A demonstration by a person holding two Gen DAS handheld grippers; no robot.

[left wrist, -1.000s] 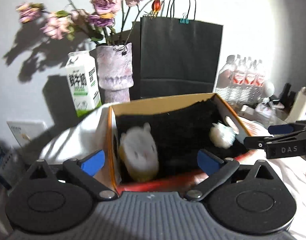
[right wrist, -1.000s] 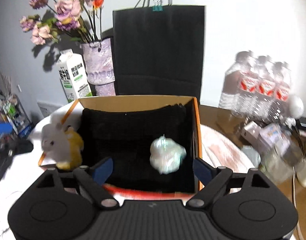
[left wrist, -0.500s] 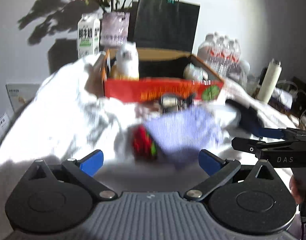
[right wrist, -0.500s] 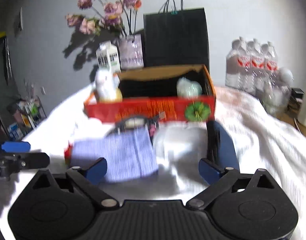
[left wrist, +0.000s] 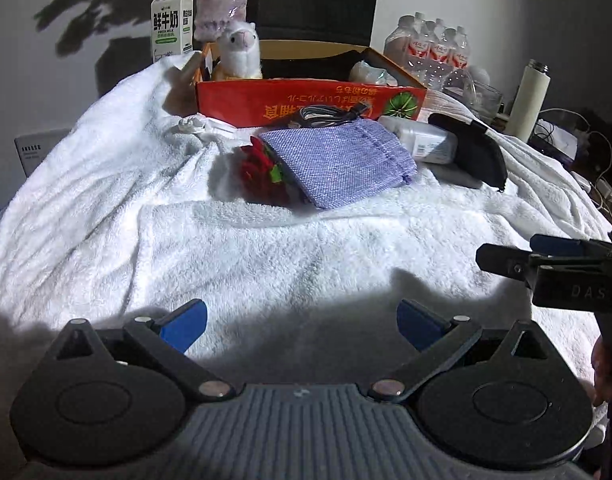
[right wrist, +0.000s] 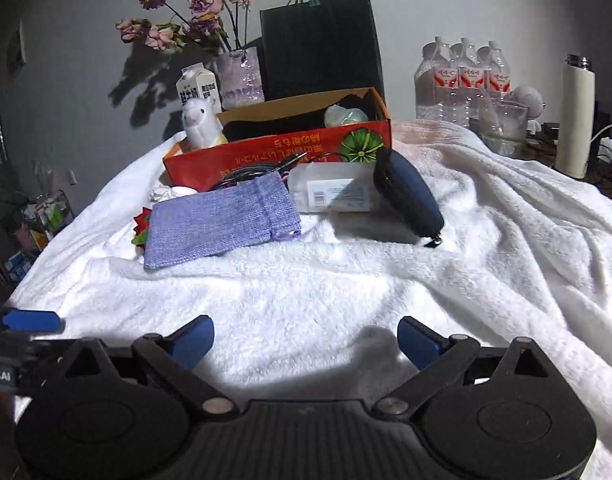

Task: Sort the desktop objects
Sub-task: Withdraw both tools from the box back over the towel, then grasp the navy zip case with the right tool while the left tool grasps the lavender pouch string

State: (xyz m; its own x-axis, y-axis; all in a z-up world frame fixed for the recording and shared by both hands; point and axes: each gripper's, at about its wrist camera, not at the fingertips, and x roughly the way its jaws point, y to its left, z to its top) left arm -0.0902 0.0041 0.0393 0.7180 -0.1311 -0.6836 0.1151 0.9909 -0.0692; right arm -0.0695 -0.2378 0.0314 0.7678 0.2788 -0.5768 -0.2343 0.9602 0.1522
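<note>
At the far left, on the white towel that covers the table, the left gripper hovers low over bare cloth with its jaws spread wide and nothing between its blue fingertips. Beyond it, toward the back left, a milk carton stands beside a pale purple vase of dried flowers. In front of these sits the orange cardboard box, open at the top, with a white plush alpaca upright in its left corner and a pale crumpled wad in its right corner. Just before the box lies a small white knotted scrap; nearer the camera a red and green fabric flower lies partly under the left edge of a lilac woven pouch. A coiled black cable rests between the pouch and the box front. To the right of the pouch a white labelled bottle lies on its side, touching a dark zip case that leans beside it. A black paper bag stands behind the box. Further right stand packed water bottles, a clear glass and a cream flask. The right gripper hangs over the towel near the front edge, its jaws gaping wide with nothing in them.
</note>
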